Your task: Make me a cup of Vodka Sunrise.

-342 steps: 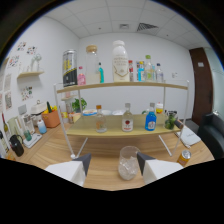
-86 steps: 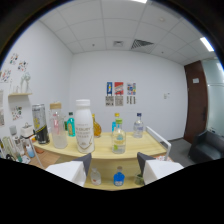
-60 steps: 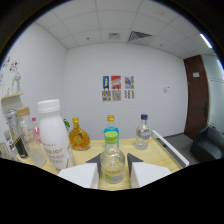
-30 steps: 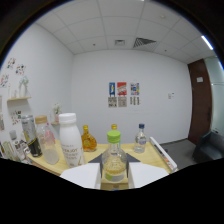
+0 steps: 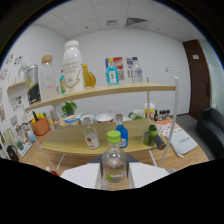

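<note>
1 green-cap bottle (image 5: 114, 165) btwn gripper (image 5: 114, 175) fingers, 1 big white bottle (image 5: 73, 66), 2 shelves (image 5: 120, 90), 1 orange pot (image 5: 40, 125)

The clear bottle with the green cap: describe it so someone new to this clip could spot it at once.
Start from the two-tier wooden shelf rack across the room. Well in front of it, the clear glass bottle with the green cap sits between the white fingers of the hand-held gripper. Unlike the blue bottle and red-labelled bottle on the lower shelf, it is off the rack.

Gripper (image 5: 115, 176) — two broad white fingers (image 5: 82, 176) — dark body behind.
</note>
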`<action>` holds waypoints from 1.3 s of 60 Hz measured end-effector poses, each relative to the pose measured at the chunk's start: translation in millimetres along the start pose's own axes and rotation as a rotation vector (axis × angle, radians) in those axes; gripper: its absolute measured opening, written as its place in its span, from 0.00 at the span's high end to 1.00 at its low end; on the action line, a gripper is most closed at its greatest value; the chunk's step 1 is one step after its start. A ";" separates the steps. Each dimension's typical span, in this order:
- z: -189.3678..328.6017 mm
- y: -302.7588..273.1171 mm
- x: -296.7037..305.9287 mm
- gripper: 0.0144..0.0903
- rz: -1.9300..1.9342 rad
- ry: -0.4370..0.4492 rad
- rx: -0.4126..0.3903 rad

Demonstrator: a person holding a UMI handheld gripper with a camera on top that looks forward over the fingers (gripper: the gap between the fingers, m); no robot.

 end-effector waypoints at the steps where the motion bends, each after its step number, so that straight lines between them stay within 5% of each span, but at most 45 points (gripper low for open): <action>1: 1.6 5.8 -0.8 0.72 -0.004 -0.002 -0.007; 13: 19.0 42.1 11.6 0.72 -0.311 0.083 -0.076; 53: 33.9 16.4 4.5 0.72 -1.889 0.204 -0.144; 64: 32.1 14.1 11.6 0.72 -2.123 0.253 -0.232; 78: 31.1 17.9 8.7 0.72 -2.154 0.241 -0.252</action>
